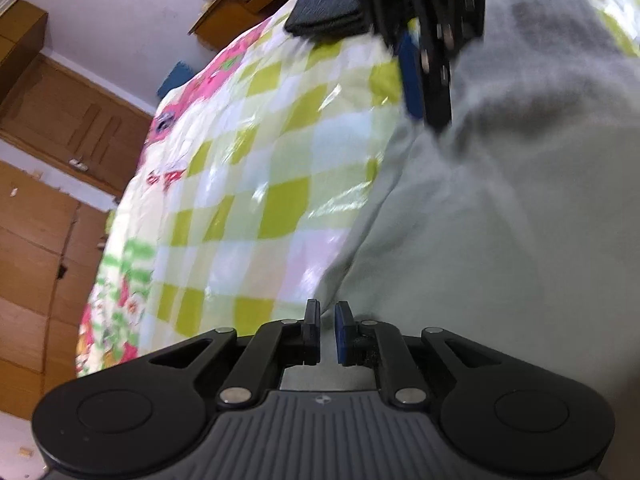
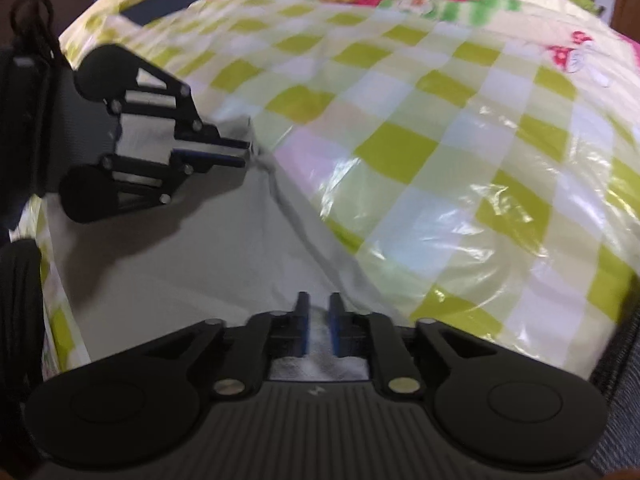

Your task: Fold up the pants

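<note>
Both grippers — left (image 1: 327,330), right (image 2: 319,326) — pinch the pants' (image 1: 500,220) edge; quilt (image 1: 260,152) beside lies open.

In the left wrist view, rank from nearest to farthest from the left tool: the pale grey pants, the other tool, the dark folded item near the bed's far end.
1. Pale grey fabric pants: at the left tool, spreading right.
2. Right tool: upper middle, on the pants.
3. Dark folded item: top, on the checked bedcover.

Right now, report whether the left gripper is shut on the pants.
Shut on them: the left gripper pinches the pants at their edge, pulling the cloth into a ridge.
</note>
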{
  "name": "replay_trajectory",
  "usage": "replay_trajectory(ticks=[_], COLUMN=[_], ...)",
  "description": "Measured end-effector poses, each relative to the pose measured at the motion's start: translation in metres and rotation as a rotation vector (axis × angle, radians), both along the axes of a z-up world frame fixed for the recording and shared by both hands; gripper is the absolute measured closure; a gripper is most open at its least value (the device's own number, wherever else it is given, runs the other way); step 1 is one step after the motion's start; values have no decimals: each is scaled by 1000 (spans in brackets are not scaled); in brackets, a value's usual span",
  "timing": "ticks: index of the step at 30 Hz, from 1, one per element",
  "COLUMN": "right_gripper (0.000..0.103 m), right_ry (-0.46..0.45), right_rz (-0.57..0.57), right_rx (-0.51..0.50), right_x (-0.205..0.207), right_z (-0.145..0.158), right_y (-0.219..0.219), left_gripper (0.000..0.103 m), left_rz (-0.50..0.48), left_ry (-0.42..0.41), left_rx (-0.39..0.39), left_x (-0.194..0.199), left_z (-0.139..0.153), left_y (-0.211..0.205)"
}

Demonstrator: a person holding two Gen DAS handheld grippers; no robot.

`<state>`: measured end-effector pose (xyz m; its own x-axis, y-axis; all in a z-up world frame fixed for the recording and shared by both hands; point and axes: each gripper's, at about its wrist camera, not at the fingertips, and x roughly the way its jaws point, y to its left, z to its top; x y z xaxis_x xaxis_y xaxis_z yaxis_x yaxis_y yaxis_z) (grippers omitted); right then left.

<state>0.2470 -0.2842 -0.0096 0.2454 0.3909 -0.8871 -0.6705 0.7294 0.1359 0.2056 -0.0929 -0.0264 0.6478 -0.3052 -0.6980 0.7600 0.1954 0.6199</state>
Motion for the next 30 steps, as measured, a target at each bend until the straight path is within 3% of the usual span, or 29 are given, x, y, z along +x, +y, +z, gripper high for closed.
replay_trajectory(ticks=[2,5,6,8,9,16,18,20,22,24,30], right_gripper=[62,60,62,83,99,101,95,94,74,61,61], right_ry=[8,-5,-9,-21,-11,-36,-57,-57,-53,-57,-50], right_rz=[31,62,66,70,65,109,98,94,96,102,147], right_rx=[-18,-47,-57,-80,-74,-28,-41,-55,-54,-52,-58], right_x=[4,8,8,4,2,-24,-20,-13,-6,-1,7], right_z=[-8,-19,-20,-18,-15,11,8,4,1,-2,-13], right_y=[5,12,14,17,17,21,21,22,22,23,28], left_gripper=[69,59,59,54,51,50,52,68,74,79,84], left_rz=[-22,-55,-63,-80,-91,-161,-178,-167,-145,-133,-131], left_ry=[11,10,14,22,28,33,46,57,90,94,47], left_rx=[-10,-31,-35,-41,-39,-13,16,50,52,44,-2], left_x=[-4,-8,-8,-9,-10,-17,-15,-9,-2,0,-15], left_z=[1,0,0,-1,-2,-9,-14,-20,-20,-19,-4], left_y=[-4,-12,-14,-18,-19,-30,-37,-42,-45,-44,-28])
